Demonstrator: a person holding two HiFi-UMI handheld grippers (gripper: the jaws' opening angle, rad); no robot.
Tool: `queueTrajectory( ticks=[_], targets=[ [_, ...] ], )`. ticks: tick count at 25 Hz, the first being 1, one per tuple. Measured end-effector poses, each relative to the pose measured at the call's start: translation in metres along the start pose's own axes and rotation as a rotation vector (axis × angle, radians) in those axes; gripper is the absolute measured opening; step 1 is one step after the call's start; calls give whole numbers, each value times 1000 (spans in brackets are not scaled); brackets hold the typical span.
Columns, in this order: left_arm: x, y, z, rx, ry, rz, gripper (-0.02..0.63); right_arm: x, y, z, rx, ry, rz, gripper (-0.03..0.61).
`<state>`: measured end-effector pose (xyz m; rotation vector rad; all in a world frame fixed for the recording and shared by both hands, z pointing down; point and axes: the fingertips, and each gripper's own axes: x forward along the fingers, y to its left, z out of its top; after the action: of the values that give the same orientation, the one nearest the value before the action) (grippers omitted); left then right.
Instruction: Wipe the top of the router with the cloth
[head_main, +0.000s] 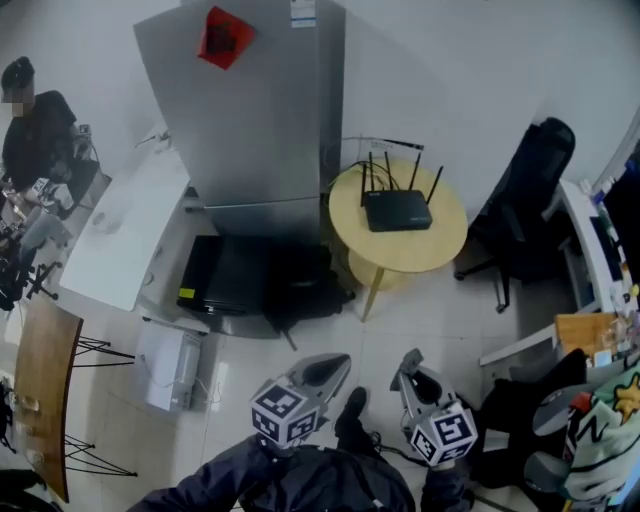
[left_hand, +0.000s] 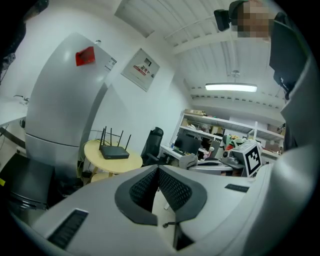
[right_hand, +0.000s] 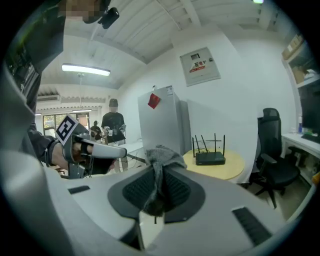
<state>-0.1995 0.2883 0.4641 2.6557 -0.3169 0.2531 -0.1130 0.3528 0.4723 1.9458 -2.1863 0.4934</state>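
A black router (head_main: 398, 210) with several upright antennas sits on a round yellow table (head_main: 440, 245) ahead of me. It also shows small and far off in the left gripper view as the router (left_hand: 114, 152) and in the right gripper view as the router (right_hand: 210, 158). My right gripper (right_hand: 159, 167) is shut on a grey cloth (right_hand: 163, 156), which bunches out above the jaws. My left gripper (left_hand: 157, 171) is shut with nothing in it. In the head view the left gripper (head_main: 335, 362) and the right gripper (head_main: 410, 358) are held close to my body, well short of the table.
A tall grey fridge (head_main: 250, 110) stands left of the round table, with a black box (head_main: 225, 275) on the floor before it. A black office chair (head_main: 525, 190) is to the right and a white desk (head_main: 125, 235) to the left. A person (head_main: 35, 130) stands at the far left.
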Motion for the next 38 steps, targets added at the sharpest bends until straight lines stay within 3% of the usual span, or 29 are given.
queueTrajectory(
  ticks=[8,21,38],
  targets=[
    [113,20,54,36,11,35,2,46,-103,34,7,-17,68,71],
    [222,71,96,31,0,29,2,120,-205,69,-19,-6,76,71],
    [331,230,183,11,0,10,2,297,-293,131,-34,66,68,71]
  ],
)
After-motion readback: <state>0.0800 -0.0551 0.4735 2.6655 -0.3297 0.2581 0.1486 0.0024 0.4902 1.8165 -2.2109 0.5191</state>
